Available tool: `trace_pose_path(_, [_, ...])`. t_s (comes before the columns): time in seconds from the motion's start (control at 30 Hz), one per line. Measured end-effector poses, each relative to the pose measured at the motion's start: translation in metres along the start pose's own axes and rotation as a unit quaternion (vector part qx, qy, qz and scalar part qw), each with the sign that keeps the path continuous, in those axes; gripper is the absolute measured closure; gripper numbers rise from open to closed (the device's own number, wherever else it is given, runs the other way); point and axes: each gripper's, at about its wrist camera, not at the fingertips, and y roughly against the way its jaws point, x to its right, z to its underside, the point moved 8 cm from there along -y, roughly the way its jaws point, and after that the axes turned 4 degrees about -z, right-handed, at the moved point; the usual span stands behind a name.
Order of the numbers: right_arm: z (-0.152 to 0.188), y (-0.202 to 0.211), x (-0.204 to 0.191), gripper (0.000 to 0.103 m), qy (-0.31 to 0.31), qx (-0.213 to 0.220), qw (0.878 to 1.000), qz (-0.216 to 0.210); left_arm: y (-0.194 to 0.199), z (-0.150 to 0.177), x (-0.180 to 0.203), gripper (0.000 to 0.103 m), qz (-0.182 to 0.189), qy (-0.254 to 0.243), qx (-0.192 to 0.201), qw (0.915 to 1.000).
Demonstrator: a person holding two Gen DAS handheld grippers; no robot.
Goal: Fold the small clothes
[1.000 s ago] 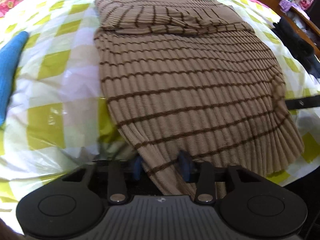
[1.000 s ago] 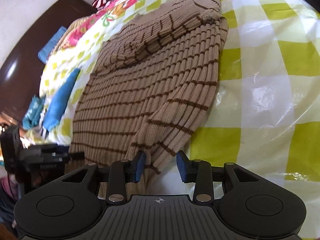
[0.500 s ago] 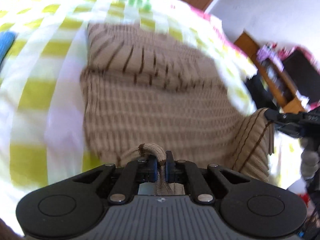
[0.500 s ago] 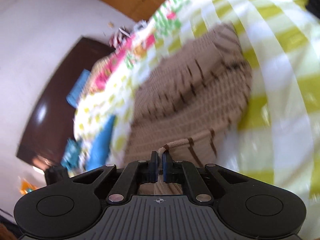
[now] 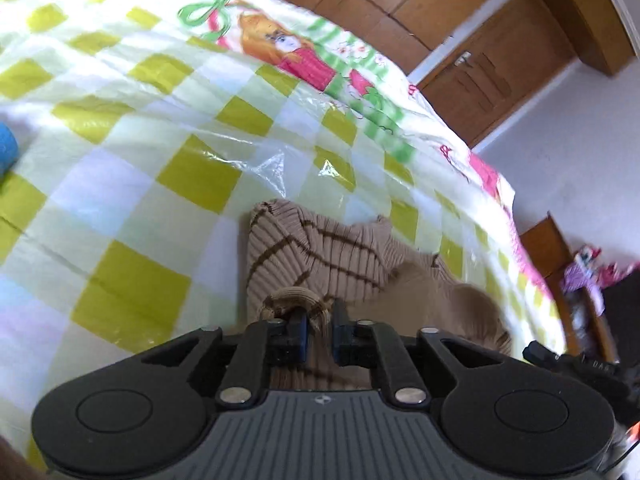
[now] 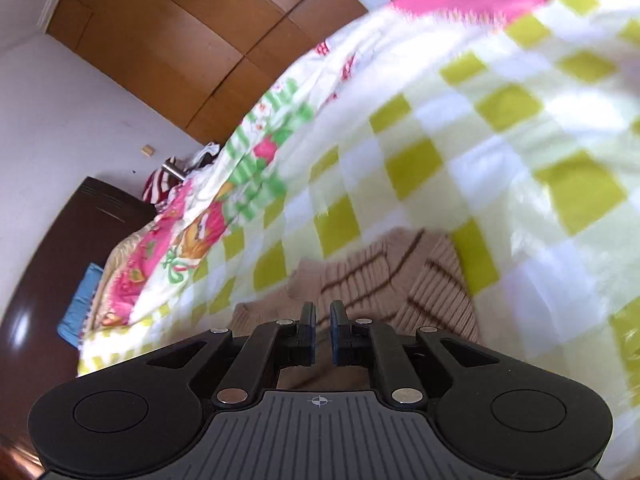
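Note:
A tan ribbed sweater with thin brown stripes (image 5: pixel 320 260) lies on the bed, its near part carried over toward its far end. My left gripper (image 5: pixel 320 334) is shut on a bunched edge of the sweater, which loops up between the fingers. In the right wrist view the sweater (image 6: pixel 400 280) lies just beyond my right gripper (image 6: pixel 322 332). Its jaws stand close together with a narrow gap, and tan fabric shows in and under that gap. The rest of the sweater is hidden under the grippers.
The bed has a yellow-and-white checked cover under clear plastic (image 5: pixel 132 184) with a pink cartoon border (image 5: pixel 296 56). A blue cloth (image 5: pixel 6 148) lies at the left. Wooden wardrobe doors (image 6: pixel 180 52) stand behind the bed. A shelf with clutter (image 5: pixel 580 280) is at the right.
Both grippers closed on the sweater's near hem, then lifted it and carried it forward over the garment toward the far end. The views now point at the bed head and wardrobe.

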Motion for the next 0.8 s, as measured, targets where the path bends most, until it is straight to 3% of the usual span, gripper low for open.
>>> trace_pose_path(0.2, [0.038,-0.001,0.002,0.088,0.123,-0.018,0.99,0.061,0.026,0.017,-0.001,0.065,-0.022,-0.041,0.021,0.9987])
trace_pose_path(0.33, [0.037,-0.004,0.0,0.085,0.184,-0.013,0.98,0.082,0.038,0.023,-0.002,0.054,-0.026,-0.074,0.034,0.9964])
trace_pose_path(0.43, [0.034,-0.013,-0.006,0.072,0.223,-0.015,0.97,0.092,0.029,0.029,0.008,0.051,-0.038,-0.124,0.026,0.9912])
trace_pose_path(0.53, [0.032,-0.029,-0.004,0.071,0.245,-0.023,0.963,0.111,0.009,0.023,0.022,0.051,-0.059,-0.167,0.024,0.9839])
trace_pose_path(0.63, [0.034,-0.032,0.0,0.078,0.249,-0.024,0.959,0.136,-0.008,0.0,0.012,0.051,-0.083,-0.133,0.035,0.987])
trace_pose_path(0.7, [0.035,-0.026,0.006,0.093,0.243,-0.024,0.957,0.153,-0.012,-0.011,-0.001,0.051,-0.1,-0.093,0.042,0.9897])
trace_pose_path(0.8, [0.034,-0.011,0.014,0.095,0.221,-0.019,0.962,0.161,-0.008,-0.015,-0.016,0.051,-0.132,-0.066,0.055,0.9875])
